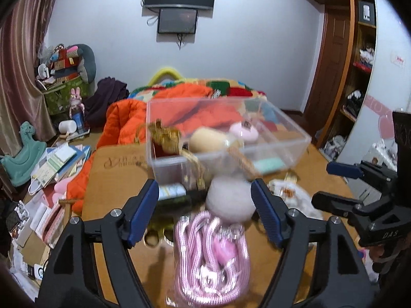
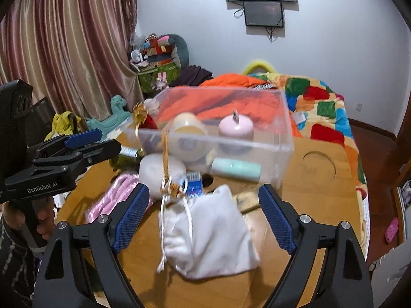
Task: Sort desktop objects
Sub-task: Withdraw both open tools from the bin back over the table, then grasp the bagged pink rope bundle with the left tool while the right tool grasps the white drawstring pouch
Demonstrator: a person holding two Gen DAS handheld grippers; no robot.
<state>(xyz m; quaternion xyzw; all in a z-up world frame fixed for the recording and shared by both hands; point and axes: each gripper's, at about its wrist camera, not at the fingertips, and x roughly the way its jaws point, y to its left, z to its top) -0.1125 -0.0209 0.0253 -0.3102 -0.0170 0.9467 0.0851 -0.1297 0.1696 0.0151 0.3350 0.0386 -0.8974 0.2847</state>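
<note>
A wooden surface (image 2: 321, 200) is carrying everything, with a clear bin (image 2: 257, 143) sitting toward its far edge and taking up most of the middle there. Inside the bin, a beige roll (image 2: 186, 124) is lying beside a pink round case (image 2: 236, 128), and a red and gold ornament (image 1: 164, 136) is leaning at the bin's left end. A mint tube (image 2: 235, 169) shows low through the bin's front wall. Nearer the front edge, a white pouch (image 2: 213, 236) is lying flat between the fingers of the right tongs (image 2: 204, 218), which are standing wide apart and gripping nothing. Toward the left edge, a coil of pink cord (image 1: 210, 261) is resting under the left tongs (image 1: 204, 210), whose fingers are also standing well apart and holding nothing. A pale puff (image 1: 230, 196) is sitting just beyond the cord, in front of the bin.
</note>
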